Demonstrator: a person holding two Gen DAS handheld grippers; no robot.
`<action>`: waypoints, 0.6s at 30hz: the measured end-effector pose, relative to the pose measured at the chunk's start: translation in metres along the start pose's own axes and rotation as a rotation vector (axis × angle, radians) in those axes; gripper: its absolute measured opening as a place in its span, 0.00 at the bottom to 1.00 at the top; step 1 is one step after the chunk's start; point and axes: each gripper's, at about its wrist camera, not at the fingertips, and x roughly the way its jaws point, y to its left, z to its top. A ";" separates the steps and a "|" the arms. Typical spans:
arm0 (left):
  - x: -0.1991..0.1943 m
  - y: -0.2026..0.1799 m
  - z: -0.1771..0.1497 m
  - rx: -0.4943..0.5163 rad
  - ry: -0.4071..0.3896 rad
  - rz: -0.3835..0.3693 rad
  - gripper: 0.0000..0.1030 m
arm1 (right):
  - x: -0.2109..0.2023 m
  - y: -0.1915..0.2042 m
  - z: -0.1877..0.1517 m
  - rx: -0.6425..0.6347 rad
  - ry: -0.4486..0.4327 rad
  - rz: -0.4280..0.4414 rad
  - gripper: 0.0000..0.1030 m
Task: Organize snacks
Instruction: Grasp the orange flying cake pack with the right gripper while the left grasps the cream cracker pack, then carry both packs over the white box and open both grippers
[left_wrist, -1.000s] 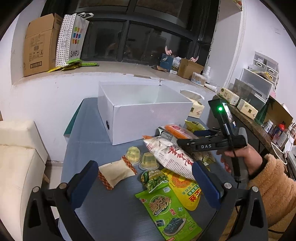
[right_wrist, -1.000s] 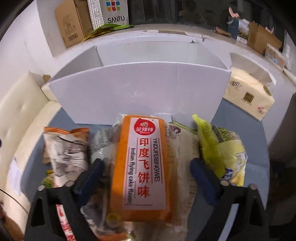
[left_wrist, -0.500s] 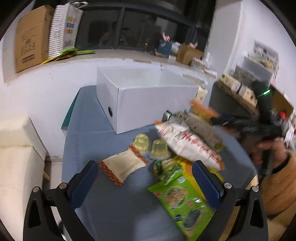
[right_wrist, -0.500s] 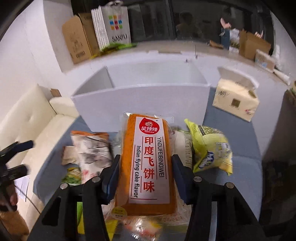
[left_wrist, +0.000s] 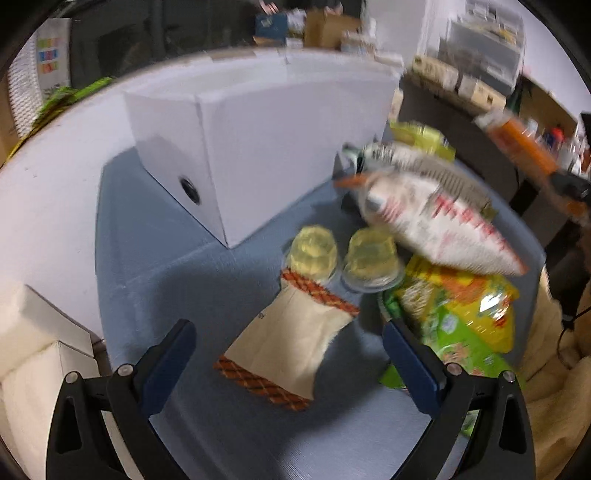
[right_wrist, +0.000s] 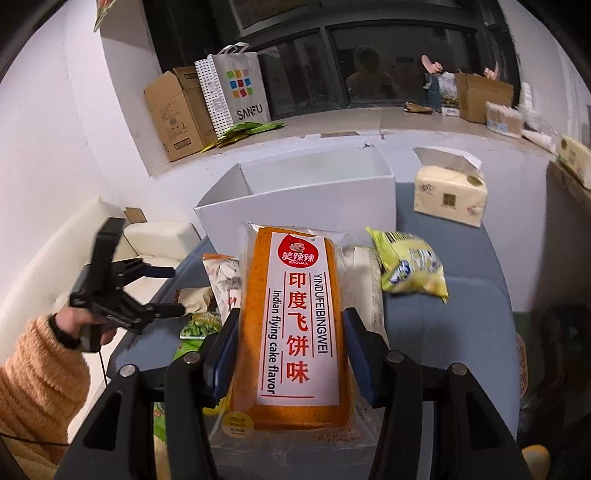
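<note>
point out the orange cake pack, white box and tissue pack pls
orange cake pack (right_wrist: 295, 321): right wrist view, middle of its white label.
white box (right_wrist: 303, 208): right wrist view, front wall.
tissue pack (right_wrist: 448, 194): right wrist view, front face.

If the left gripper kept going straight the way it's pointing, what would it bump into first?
Most likely the beige snack packet with the red checked ends, lying on the blue table right between the left gripper's open jaws. The two jelly cups sit just beyond it. The blur leaves depth uncertain.
</note>
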 end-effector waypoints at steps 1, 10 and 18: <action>0.008 0.000 0.000 0.014 0.024 0.010 0.99 | -0.002 -0.002 -0.002 0.009 -0.001 0.000 0.56; 0.015 0.008 -0.001 -0.004 0.032 0.050 0.47 | -0.008 -0.013 -0.007 0.047 -0.011 -0.014 0.56; -0.017 -0.007 -0.014 -0.052 -0.082 0.055 0.46 | -0.007 -0.012 -0.008 0.059 -0.018 -0.003 0.56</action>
